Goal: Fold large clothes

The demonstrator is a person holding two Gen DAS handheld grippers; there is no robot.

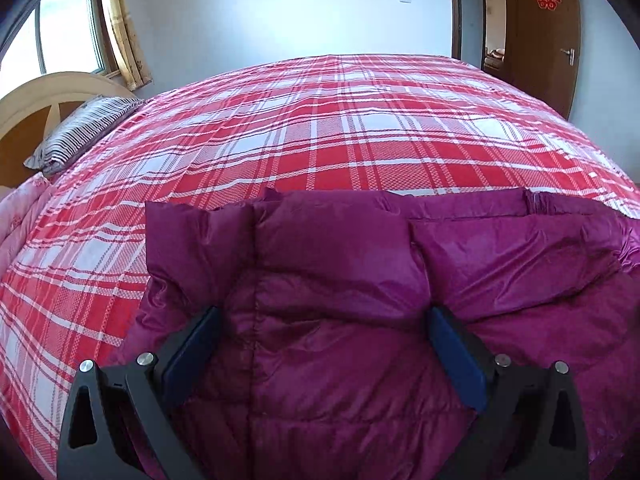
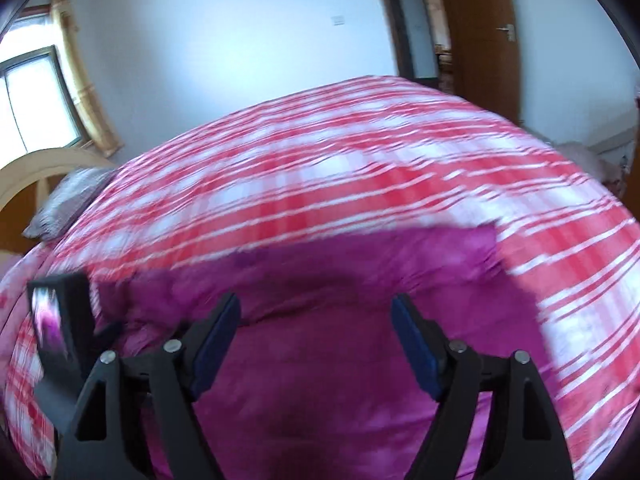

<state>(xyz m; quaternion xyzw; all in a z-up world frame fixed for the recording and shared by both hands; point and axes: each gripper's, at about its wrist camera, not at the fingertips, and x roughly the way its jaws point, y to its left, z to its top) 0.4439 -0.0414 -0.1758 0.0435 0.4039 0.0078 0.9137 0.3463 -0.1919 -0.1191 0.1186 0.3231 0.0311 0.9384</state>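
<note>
A purple padded jacket (image 1: 340,280) lies on the near part of a bed with a red and white plaid cover (image 1: 320,128). My left gripper (image 1: 324,316) is open, its blue-padded fingers (image 1: 192,352) spread wide just over the jacket's middle, nothing held. The jacket also shows in the blurred right wrist view (image 2: 320,280). My right gripper (image 2: 316,308) is open above the jacket, its fingers (image 2: 416,352) apart and empty. The left gripper's body (image 2: 60,320) shows at the left of that view.
A striped pillow (image 1: 80,128) lies by the cream headboard (image 1: 40,96) at the far left. A pink quilt (image 1: 16,216) hangs at the left edge. A window (image 1: 60,28) and a brown door (image 1: 540,32) stand behind the bed.
</note>
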